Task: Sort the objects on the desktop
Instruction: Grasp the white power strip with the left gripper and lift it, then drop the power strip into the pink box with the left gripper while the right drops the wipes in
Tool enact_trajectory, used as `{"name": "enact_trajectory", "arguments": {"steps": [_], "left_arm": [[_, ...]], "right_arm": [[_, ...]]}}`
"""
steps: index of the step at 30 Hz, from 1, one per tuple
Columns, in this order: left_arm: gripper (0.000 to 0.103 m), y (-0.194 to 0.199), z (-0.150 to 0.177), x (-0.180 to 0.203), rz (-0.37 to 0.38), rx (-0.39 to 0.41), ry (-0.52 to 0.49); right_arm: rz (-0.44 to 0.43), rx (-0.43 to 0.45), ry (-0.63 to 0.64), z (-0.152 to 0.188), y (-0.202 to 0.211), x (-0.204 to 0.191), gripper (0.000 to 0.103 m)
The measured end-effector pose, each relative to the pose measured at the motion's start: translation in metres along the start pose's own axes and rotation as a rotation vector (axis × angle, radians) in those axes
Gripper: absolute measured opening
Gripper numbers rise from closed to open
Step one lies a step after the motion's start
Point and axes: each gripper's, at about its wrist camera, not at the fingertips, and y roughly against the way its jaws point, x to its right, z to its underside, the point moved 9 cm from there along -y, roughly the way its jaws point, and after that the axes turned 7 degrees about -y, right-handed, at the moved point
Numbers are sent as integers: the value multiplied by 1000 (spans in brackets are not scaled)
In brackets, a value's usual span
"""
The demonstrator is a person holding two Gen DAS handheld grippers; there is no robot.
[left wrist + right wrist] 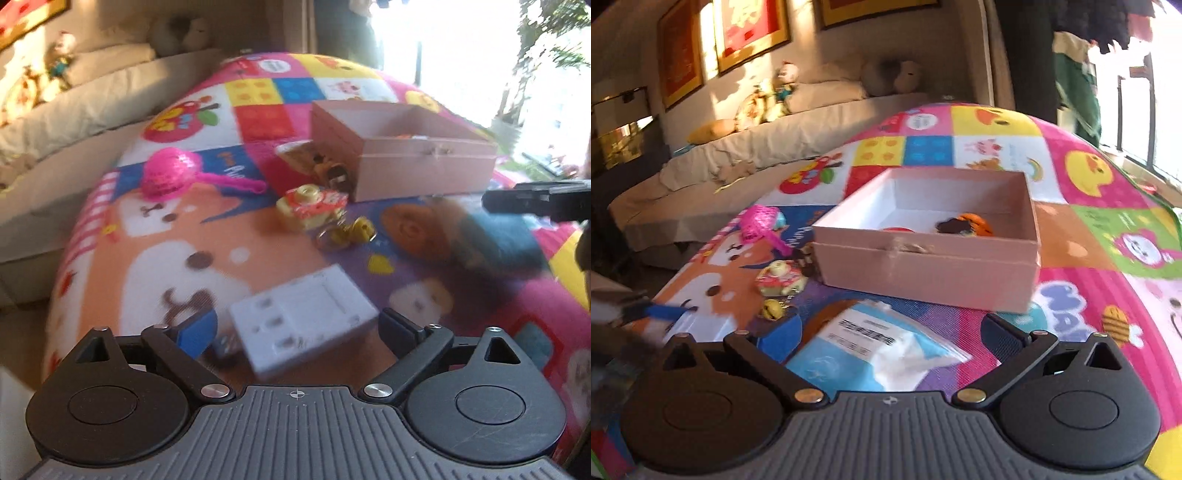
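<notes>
A pink open box [923, 269] stands on the colourful play mat; an orange and dark toy [967, 224] lies inside it. The box also shows in the left wrist view [402, 155]. My left gripper [295, 332] is open over a white plastic block [299, 317], which lies between its fingers. My right gripper [890, 339] is open over a blue and white packet [879, 350]. A yellow toy camera [310, 206], a yellow bell keyring [347, 232] and a pink brush [177, 177] lie on the mat.
The mat [1089, 258] covers the table. A beige sofa with cushions and plush toys [775, 122] runs along the left. My right gripper shows as a dark shape at the right edge of the left wrist view [535, 199]. A bright window is far right.
</notes>
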Motion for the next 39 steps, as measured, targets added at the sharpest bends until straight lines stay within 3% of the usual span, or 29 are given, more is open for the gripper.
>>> {"name": "enact_trajectory", "arguments": {"steps": [3, 9, 12, 17, 20, 27, 28, 32, 36, 39], "left_arm": [[99, 2, 8, -4, -71, -28, 23], [101, 2, 3, -3, 23, -68, 179], [102, -8, -2, -1, 12, -69, 196], [102, -24, -15, 7, 6, -50, 135], [102, -32, -20, 11, -40, -35, 64], [95, -29, -23, 19, -30, -8, 8], [95, -28, -23, 21, -29, -8, -1], [95, -16, -23, 25, 11, 0, -17], [95, 6, -54, 28, 95, 54, -18], [95, 26, -101, 27, 102, 161, -51]], "right_arm": [[6, 7, -24, 4, -1, 1, 103], [23, 21, 10, 6, -1, -6, 103], [25, 26, 19, 5, 0, -7, 103], [25, 9, 15, 8, -1, -7, 103], [18, -7, 13, 10, -1, -8, 103], [12, -119, -36, 12, -21, -14, 103], [20, -139, -45, 13, -25, -14, 100], [21, -196, -4, 19, -29, -18, 63], [-54, -223, 86, 13, -7, -25, 54], [-136, -133, 88, -27, 28, -28, 54]]}}
